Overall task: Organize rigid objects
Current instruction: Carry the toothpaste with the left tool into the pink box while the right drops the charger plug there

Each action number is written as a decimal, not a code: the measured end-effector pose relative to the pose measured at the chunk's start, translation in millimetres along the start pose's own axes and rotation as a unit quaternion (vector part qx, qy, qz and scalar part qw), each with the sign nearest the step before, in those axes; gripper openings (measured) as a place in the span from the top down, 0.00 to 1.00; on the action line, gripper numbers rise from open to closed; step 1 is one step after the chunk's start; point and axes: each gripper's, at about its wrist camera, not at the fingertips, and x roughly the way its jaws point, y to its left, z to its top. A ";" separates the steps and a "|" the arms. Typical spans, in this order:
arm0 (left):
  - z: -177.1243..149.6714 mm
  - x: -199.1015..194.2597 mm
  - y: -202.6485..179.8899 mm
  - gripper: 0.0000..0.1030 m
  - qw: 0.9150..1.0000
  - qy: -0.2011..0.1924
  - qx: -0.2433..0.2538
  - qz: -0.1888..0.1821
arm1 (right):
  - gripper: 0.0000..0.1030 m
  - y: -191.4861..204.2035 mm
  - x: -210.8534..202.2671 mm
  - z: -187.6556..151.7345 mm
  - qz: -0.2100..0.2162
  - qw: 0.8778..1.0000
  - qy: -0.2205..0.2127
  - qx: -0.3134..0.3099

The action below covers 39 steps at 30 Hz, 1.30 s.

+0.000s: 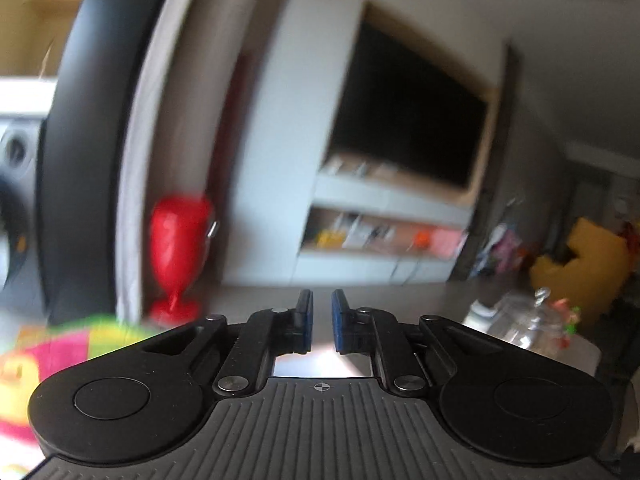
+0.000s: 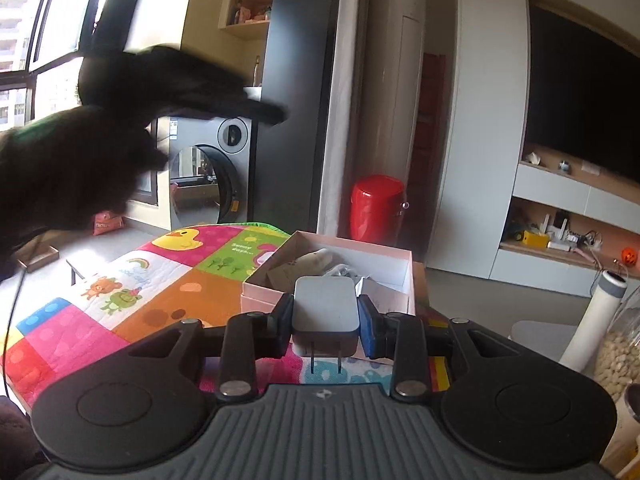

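My right gripper point(image 2: 324, 316) is shut on a white plug-in charger point(image 2: 325, 308), its two metal prongs pointing back at the camera. It hovers over a colourful patchwork mat point(image 2: 160, 292), just in front of an open pink box point(image 2: 352, 242) that holds cables and small items. My left gripper point(image 1: 321, 316) is raised and looks out across the room; its blue pads stand close together with nothing between them. That view is motion-blurred. A corner of the mat point(image 1: 60, 344) shows at its lower left.
A dark blurred hand and tool point(image 2: 180, 92) cross the upper left of the right wrist view. A red bin point(image 2: 376, 208) stands behind the box. A white cylinder point(image 2: 596, 312) and a jar of nuts point(image 2: 620, 352) are at the right, and a glass jar point(image 1: 524, 320) on a grey table.
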 end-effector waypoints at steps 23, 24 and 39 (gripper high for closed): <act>-188.5 -41.9 -27.3 0.72 0.941 0.244 0.230 -0.035 | 0.69 0.5 48.4 -63.8 0.014 0.992 0.125 0.021; -190.3 -37.8 -30.3 0.68 0.939 0.249 0.234 -0.032 | 0.69 1.6 50.0 -66.8 0.012 0.991 0.130 0.018; -194.8 -25.5 -27.5 0.57 0.943 0.273 0.189 -0.019 | 0.64 -6.3 61.9 -85.0 0.010 0.987 0.156 0.039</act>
